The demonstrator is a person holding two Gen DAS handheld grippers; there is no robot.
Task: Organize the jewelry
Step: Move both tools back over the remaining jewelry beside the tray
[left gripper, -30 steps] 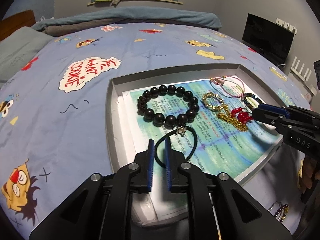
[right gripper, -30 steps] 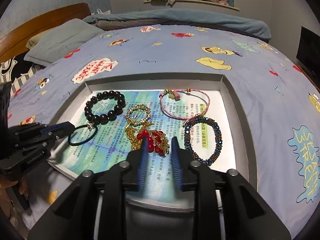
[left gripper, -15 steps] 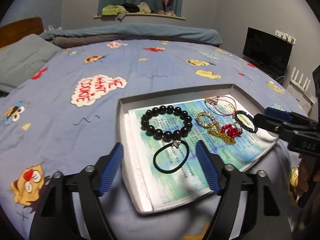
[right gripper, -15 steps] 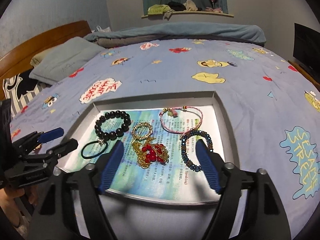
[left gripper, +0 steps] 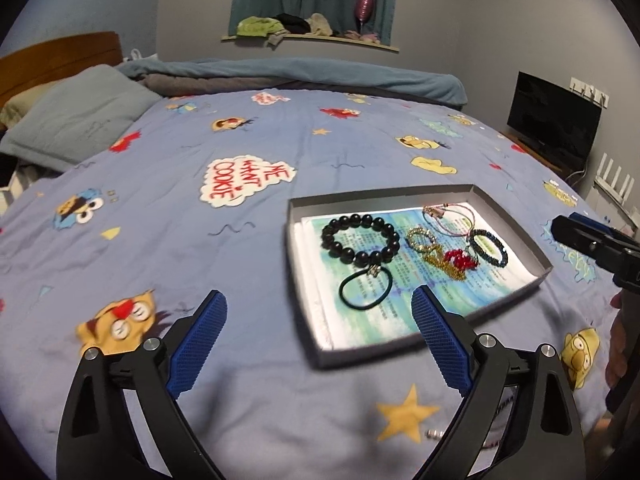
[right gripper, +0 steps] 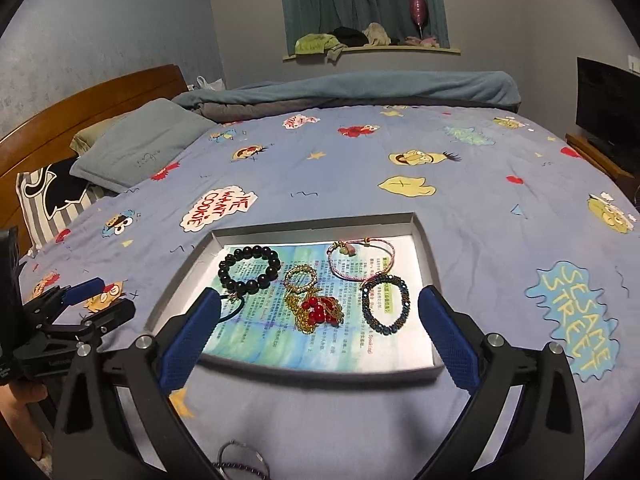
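A grey shallow tray point(left gripper: 508, 216) point(right gripper: 422, 240) lined with printed paper lies on the bed. In it lie a black bead bracelet point(left gripper: 360, 238) point(right gripper: 249, 268), a black hair tie point(left gripper: 366, 292), a gold ring-shaped bracelet point(right gripper: 301, 278), a gold chain with red beads point(right gripper: 318, 308), a pink cord bracelet point(right gripper: 360, 260) and a dark blue beaded bracelet point(right gripper: 385, 304). My left gripper point(left gripper: 318, 340) is open and empty, above the bedspread in front of the tray. My right gripper point(right gripper: 320, 328) is open and empty, in front of the tray.
The blue cartoon bedspread point(left gripper: 160, 208) surrounds the tray. Another beaded bracelet point(right gripper: 240, 460) lies on the bedspread near the front edge. Pillows point(right gripper: 136, 148) and a wooden headboard are at the left, a folded blanket at the far side, a black screen point(left gripper: 554, 120) at the right.
Both grippers have opened from shut and pulled back and up from the tray. The left gripper let go of the black hair tie, which now lies in the tray.
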